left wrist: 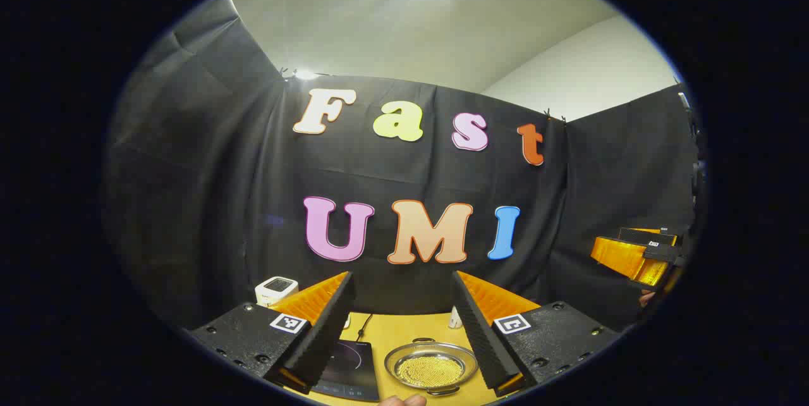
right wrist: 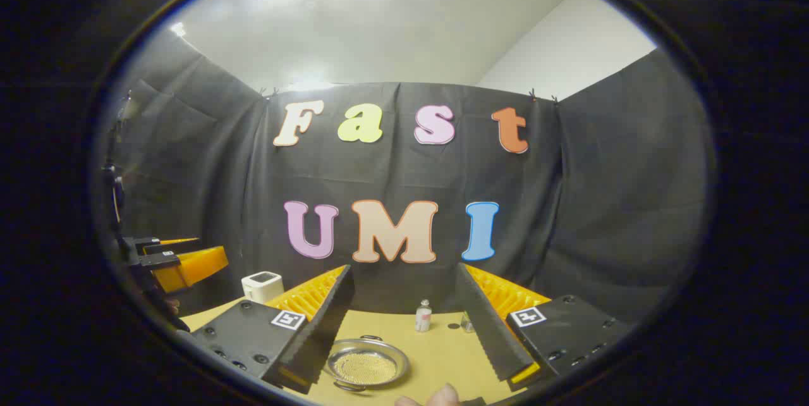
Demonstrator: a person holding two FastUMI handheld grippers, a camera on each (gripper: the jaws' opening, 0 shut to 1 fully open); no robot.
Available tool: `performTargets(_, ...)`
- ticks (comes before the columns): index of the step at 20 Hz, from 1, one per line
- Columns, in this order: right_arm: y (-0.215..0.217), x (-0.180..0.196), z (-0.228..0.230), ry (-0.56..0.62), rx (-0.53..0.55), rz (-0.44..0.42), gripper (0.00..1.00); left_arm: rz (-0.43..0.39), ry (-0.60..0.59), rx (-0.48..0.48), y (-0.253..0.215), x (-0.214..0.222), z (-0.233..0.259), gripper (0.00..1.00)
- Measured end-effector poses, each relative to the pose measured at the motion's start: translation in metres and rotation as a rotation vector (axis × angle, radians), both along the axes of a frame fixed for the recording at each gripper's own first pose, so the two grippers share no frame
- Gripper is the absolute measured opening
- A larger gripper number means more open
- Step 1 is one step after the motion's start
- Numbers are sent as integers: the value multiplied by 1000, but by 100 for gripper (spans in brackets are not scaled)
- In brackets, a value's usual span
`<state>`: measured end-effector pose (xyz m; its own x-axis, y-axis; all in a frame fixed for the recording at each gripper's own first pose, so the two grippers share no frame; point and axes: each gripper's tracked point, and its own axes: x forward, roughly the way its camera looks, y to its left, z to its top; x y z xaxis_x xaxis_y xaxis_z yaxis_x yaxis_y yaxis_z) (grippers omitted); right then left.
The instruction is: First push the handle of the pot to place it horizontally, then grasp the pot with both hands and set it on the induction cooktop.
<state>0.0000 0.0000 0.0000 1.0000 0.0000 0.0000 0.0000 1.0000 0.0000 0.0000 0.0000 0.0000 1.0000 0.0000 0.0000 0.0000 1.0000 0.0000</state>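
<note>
From my remote station, both sets of tongs hang released above the yellow surface (left wrist: 404,330), fingers spread wide and clear of everything. In the left gripper view, the left tongs (left wrist: 404,346) frame the pot (left wrist: 431,366), a shallow metal pan with a golden mesh-like inside, which sits on the surface at about 6 o'clock, just beside the dark induction cooktop (left wrist: 349,362) at its 9 o'clock and not on it. A cable (left wrist: 363,327) runs back from the cooktop toward the wall. A small white appliance (left wrist: 276,289) stands at 8 o'clock, and the right tongs (left wrist: 635,254) float at 3 o'clock. In the right gripper view, the right tongs (right wrist: 404,343) sit over the pot (right wrist: 367,363), with a small bottle (right wrist: 423,315) near the wall at 12 o'clock of it.
</note>
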Motion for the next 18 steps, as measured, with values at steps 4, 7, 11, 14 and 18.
performTargets(4, 0, 1, -3, 14, 8, 16, 97, 7, -16, 9, -2, -7, 7, 87)
performTargets(7, 2, 1, -1, 12, 31, 29, 97, 27, -1, 11, 2, -13, 3, 87)
performTargets(11, 4, 1, -4, 17, 30, 46, 97, 44, 2, 20, 2, -18, 3, 87)
performTargets(14, 3, 0, -3, 19, 32, 51, 96, 44, 1, 24, 0, -20, 3, 87)
performTargets(18, 0, 0, -4, 18, 35, 51, 96, 39, 5, 19, -6, -20, -1, 92)
